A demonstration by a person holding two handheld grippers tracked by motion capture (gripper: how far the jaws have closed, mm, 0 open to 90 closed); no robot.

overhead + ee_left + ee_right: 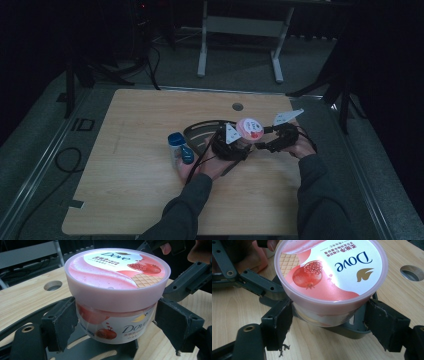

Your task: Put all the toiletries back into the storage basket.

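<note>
Pink Dove tub (pixel 117 290) pinched by left gripper (pixel 116 322), right gripper (pixel 329 322) pads spread, flanking it under the lid

Looked like a lab or recording studio, dimly lit: a bare wooden table (pixel 150 200) on grey carpet, black tripod legs (pixel 75 80) at the corners, loose cables (pixel 67 160) on the floor, another white-framed desk (pixel 240 30) behind.

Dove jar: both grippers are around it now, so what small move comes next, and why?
Probably close the right gripper onto the pink lid and twist. The left gripper pads already seem to press the Dove jar body below the lid, while the right jaws flank the jar just under the lid rim with a gap visible on each side.
</note>
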